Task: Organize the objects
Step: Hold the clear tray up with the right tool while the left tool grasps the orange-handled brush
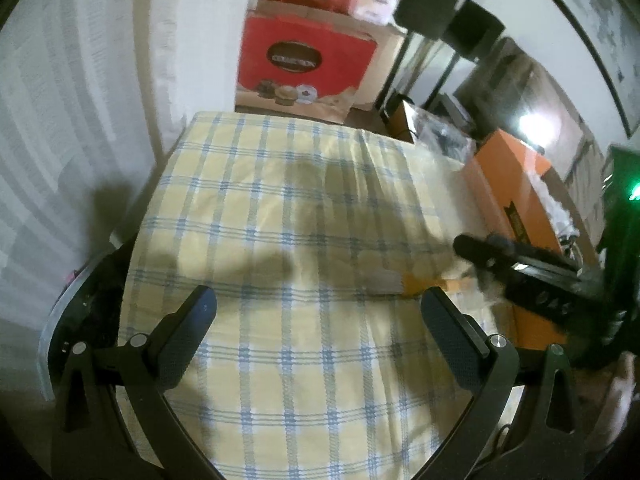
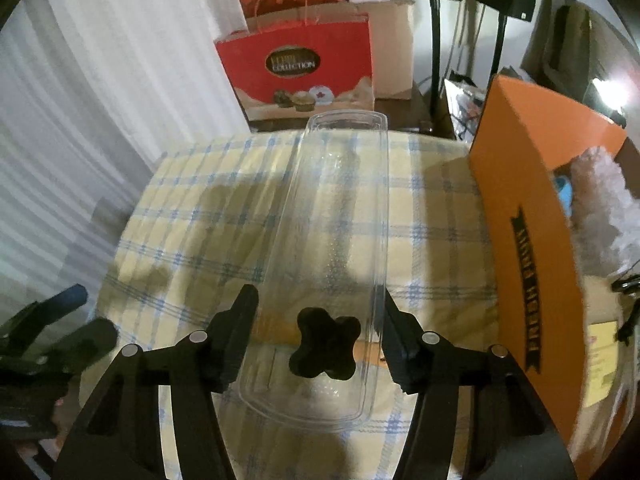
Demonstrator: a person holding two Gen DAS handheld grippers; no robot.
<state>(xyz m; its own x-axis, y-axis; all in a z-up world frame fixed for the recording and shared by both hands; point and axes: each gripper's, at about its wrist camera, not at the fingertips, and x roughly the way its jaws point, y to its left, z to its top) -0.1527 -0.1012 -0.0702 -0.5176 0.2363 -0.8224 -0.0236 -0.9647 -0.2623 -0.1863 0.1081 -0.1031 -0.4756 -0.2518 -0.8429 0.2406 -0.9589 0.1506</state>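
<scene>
**Clear tray between your right jaws, sorting barely begun**

Clear plastic is the thing in hand: your right gripper [image 2: 316,340] has its jaws on either side of the near end of a long transparent tray [image 2: 340,220], and they look to be pressing on its two rims, so you seem to have a grip on it. The tray stretches away from you over the checked cloth on the table [image 2: 200,220], its far end near the red gift bag [image 2: 296,72]. A dark clover-shaped piece [image 2: 324,354] shows at the tray's near end; whether it lies inside or under the plastic I cannot tell.

Your left gripper [image 1: 320,328] hovers over bare cloth with its jaws wide apart and nothing between them.

As for progress, judge it early. The orange fruit box [image 2: 532,208] stands at the right with white fluffy stuff [image 2: 600,208] spilling from it, and nothing on the table looks arranged yet. Placing the tray, and likely filling it, is probably still ahead of you.
</scene>
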